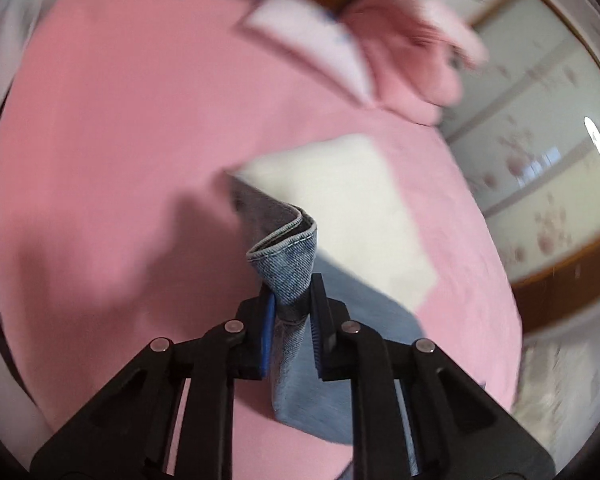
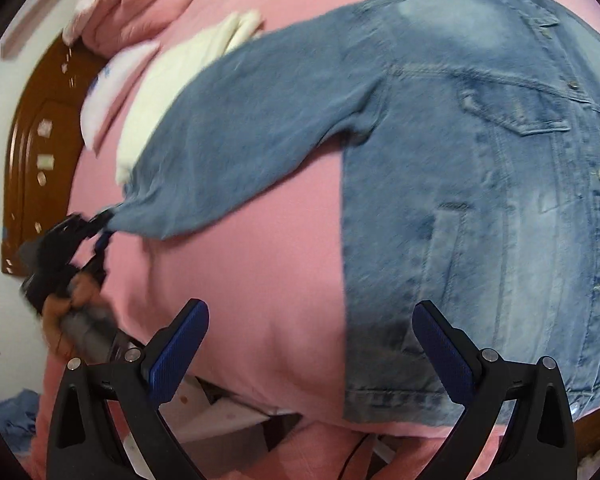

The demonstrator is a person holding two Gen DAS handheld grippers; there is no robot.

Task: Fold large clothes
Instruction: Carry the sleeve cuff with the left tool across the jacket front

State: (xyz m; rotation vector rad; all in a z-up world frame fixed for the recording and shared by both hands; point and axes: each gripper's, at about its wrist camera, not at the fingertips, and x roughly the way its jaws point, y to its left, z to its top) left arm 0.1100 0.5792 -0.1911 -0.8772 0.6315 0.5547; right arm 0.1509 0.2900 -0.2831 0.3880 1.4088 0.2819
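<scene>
A blue denim jacket [image 2: 480, 184] lies front up on a pink bed sheet [image 2: 252, 300], one sleeve stretched out to the left. My left gripper [image 1: 292, 304] is shut on the sleeve cuff [image 1: 288, 264] and holds it lifted; it also shows in the right wrist view [image 2: 104, 220] at the sleeve's end. My right gripper [image 2: 310, 344] is open and empty, hovering above the sheet just left of the jacket's bottom hem [image 2: 392, 404].
A folded white garment [image 1: 340, 204] lies on the sheet under the sleeve, also in the right wrist view [image 2: 172, 80]. Pink pillows [image 1: 404, 64] and a brown wooden headboard [image 2: 40, 140] stand at the bed's far end. The bed's edge [image 2: 240, 404] is near my right gripper.
</scene>
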